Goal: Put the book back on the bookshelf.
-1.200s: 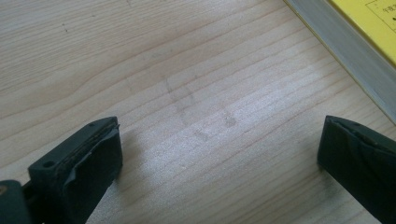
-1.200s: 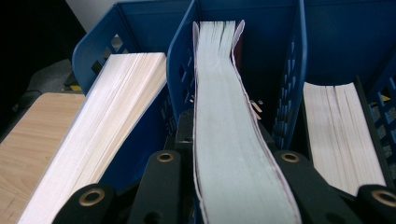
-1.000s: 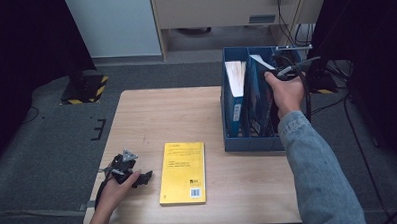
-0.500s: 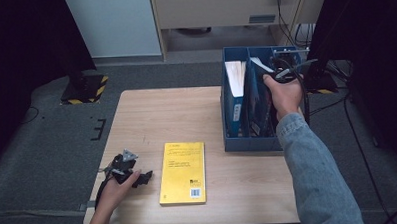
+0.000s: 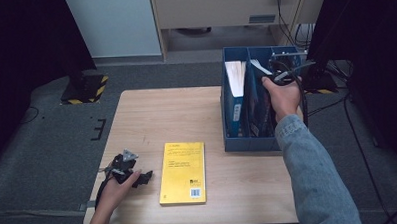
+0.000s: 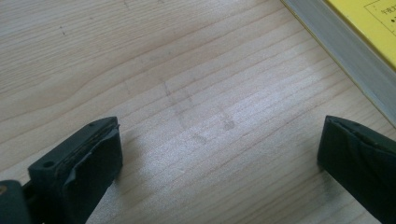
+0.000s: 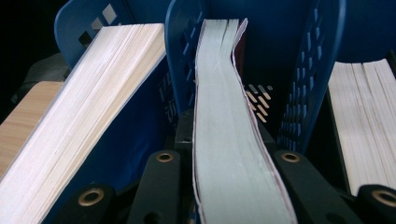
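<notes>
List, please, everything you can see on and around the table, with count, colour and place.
Table: one, light wood, centre.
File rack: one, blue, compartments, table's right side.
Book in the claw: one, pale page edges, middle compartment.
Other books in the rack: two, pale page edges, one left, one right.
Yellow book: one, flat near the front edge.
Striped base: one, black and yellow, floor at left.
Left claw: black, open over bare wood beside the yellow book.
Right claw: black, shut on the middle book.
</notes>
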Tool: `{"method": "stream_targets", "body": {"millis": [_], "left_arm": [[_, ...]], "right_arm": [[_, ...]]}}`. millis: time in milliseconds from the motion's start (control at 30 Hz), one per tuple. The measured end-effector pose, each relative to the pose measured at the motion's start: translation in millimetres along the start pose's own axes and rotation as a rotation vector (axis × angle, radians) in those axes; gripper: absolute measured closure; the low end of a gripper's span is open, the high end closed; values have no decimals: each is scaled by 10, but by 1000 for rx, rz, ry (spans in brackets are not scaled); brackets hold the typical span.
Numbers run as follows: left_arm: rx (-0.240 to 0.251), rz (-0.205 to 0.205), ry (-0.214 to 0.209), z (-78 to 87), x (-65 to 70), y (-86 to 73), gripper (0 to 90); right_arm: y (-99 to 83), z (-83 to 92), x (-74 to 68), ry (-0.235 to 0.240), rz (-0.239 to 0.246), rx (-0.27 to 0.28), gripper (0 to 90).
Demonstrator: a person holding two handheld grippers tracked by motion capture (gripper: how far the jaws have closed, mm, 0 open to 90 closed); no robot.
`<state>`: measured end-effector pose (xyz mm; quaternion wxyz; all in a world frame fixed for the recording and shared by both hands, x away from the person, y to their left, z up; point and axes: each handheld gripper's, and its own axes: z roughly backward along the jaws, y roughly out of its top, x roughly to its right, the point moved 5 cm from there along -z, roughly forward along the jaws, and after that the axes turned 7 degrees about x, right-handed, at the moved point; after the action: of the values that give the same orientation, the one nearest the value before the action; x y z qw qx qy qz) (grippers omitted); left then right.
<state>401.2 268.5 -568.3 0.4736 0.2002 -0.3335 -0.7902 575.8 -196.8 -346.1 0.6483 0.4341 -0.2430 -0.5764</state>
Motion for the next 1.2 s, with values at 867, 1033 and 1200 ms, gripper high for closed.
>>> {"method": "stream_targets", "body": {"millis": [867,1033,1200], "left_arm": [[2,-4,-4,-17,27,14,0],[1,-5,-6,-19,30,17,0],[2,-5,-6,-19,38,17,0]], "right_arm": [[-170,188,-19,29,36,-79,705],[-214,225,-31,40,47,-83,698],[-280,249,-60,47,58,-98,676]]}}
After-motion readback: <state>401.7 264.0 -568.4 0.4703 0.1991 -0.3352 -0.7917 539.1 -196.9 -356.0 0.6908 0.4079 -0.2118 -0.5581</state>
